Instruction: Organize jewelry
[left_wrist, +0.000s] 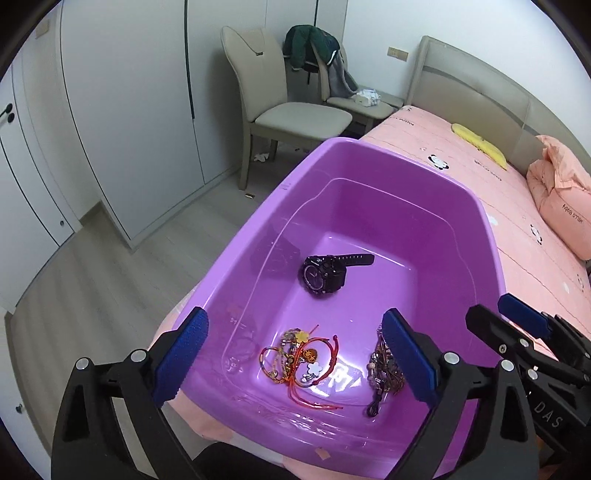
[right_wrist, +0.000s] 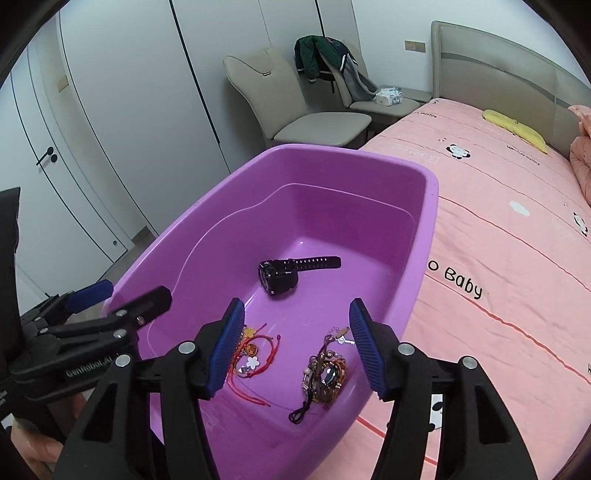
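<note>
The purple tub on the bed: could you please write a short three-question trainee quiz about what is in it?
1. True or false: the black watch lies inside the purple tub.
2. Which lies nearer the right gripper? A: red cord bracelets; B: dark beaded tangle.
3. Fill in: the left gripper has its jaws ___.

Key
1. True.
2. B.
3. Open, with nothing gripped.

The pink bedsheet reads "o Baby"; the left tongs read "GenRobot.AI".
</note>
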